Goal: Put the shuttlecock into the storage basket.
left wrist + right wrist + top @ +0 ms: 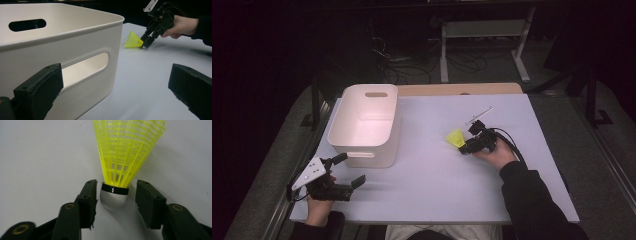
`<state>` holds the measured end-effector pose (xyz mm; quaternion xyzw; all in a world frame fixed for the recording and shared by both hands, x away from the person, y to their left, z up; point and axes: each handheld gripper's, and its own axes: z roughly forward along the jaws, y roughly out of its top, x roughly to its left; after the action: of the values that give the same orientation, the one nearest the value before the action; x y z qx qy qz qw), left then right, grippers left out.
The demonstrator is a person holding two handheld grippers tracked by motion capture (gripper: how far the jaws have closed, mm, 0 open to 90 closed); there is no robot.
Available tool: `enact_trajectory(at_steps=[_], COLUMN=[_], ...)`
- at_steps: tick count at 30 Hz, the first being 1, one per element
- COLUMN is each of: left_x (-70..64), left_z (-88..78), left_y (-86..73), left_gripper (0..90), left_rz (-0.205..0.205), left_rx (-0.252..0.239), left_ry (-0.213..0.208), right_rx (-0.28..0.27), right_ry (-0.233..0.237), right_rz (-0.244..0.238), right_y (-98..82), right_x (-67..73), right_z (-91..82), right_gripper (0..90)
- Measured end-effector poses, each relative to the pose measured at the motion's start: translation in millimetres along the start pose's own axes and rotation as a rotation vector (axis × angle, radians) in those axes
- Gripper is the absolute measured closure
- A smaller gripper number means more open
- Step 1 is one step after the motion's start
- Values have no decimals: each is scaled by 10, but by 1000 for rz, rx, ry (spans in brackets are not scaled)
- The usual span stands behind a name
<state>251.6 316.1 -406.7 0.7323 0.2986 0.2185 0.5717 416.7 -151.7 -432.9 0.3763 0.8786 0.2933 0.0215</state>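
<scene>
The right gripper (468, 142) is lying low near the right edge of the counter (437, 185), its jaws straddling the white cork of the yellow shuttlecock (115, 195), which is lying on its side with the skirt pointing toward the white bin (362, 125) at the far left corner. In the right gripper view a sliver of daylight is showing on either side of the cork, so the jaws are standing partly spread around it and not yet pinching.

To do this step well, the jaws should be closing squarely on the rounded cork just below the black band, not on the springy plastic skirt, which would be flexing and letting the thing slip. Keeping the gripper level and centred matters, since the cork looks smooth and could be squirting forward if one jaw is landing first. A gentle, even squeeze seems enough for something this light.

The right hand (494, 152) is resting near the counter, wrist angled inward. The left gripper (347, 172) is waiting near the front left corner, just beside the bin, jaws spread wide and holding nothing
</scene>
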Motion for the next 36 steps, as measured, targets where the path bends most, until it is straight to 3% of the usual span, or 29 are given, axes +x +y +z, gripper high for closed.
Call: enact_trajectory(at_steps=[7,15,36], left_x=[-1,0,0], left_z=[0,1,2], left_y=[0,0,-1], left_gripper=[0,0,0], left_rz=[0,1,1], left_rx=[0,2,2], left_ry=[0,0,1], right_rx=[3,2,-45], right_ry=[15,25,22], right_rz=[9,8,-13], right_y=[2,3,27], right_x=[-11,-16,3], right_z=[-4,-23,-306], right_gripper=[611,628,631])
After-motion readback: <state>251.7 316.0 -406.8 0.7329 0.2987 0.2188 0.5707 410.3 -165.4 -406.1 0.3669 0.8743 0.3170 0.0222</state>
